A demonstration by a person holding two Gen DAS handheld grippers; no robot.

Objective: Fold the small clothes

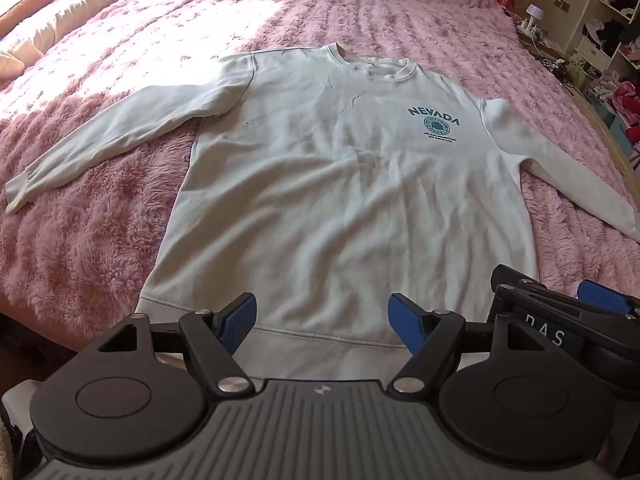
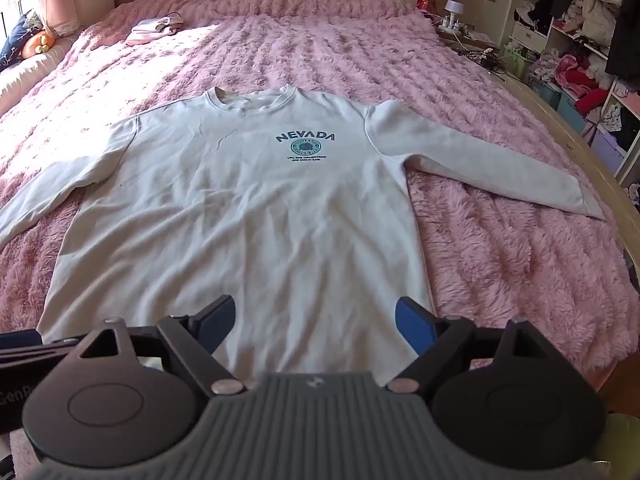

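Holding both grippers over the hem, I see the shirt [image 1: 320, 184] flat, front up on the bed [image 1: 80, 240], sleeves spread for folding. Left gripper [image 1: 322, 322] and right gripper [image 2: 314, 322] w/ fingers apart, gripping nothing.

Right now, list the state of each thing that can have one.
Sweatshirt: spread flat, front up, unfolded.
Left sleeve: stretched out to the side.
Right sleeve: stretched out to the side.
Left gripper: open, empty, over the hem.
Right gripper: open, empty, over the hem.
Blanket: laid over the bed, under the sweatshirt.
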